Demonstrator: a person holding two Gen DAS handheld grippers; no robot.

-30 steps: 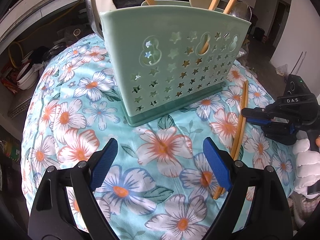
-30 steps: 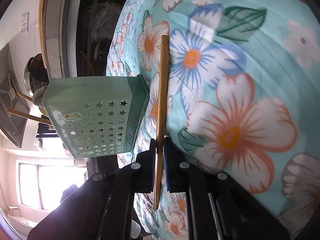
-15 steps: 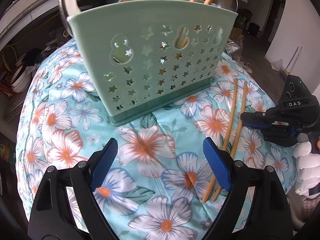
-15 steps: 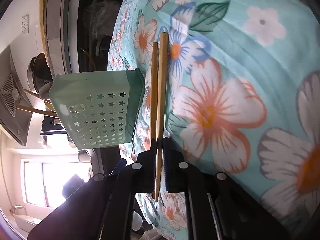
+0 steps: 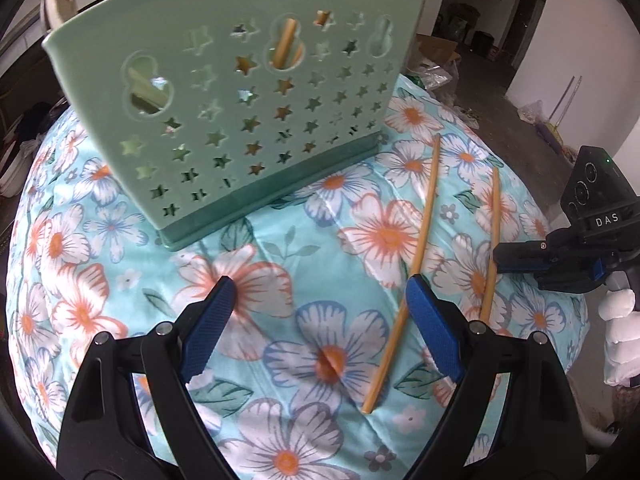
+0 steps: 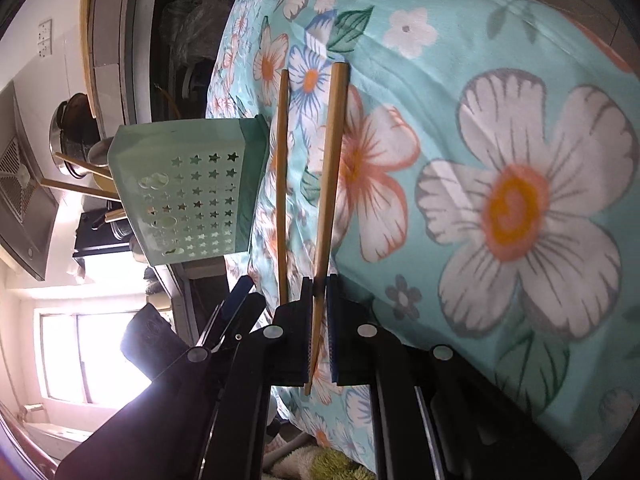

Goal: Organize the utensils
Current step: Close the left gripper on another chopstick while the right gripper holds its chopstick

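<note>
A mint green utensil holder (image 5: pixel 240 120) with star cut-outs stands on the floral cloth (image 5: pixel 312 248), with chopsticks and spoons in it; it also shows in the right wrist view (image 6: pixel 188 188). Two wooden chopsticks lie to its right. My right gripper (image 6: pixel 319 286) is shut on the outer chopstick (image 6: pixel 330 168), which also shows in the left wrist view (image 5: pixel 491 240). The other chopstick (image 5: pixel 412 256) lies free on the cloth, beside my left gripper's right finger. My left gripper (image 5: pixel 320 320) is open and empty, low over the cloth in front of the holder.
The cloth covers a rounded table that falls away at the edges. A kitchen counter with a pot (image 6: pixel 74 136) lies behind the holder. A bare floor and white wall (image 5: pixel 580 40) are to the right. A white-gloved hand (image 5: pixel 622 336) holds the right gripper.
The two chopsticks, together a second ago, are now apart: my right gripper has drawn one away to the right. My left gripper has moved closer to the holder.
</note>
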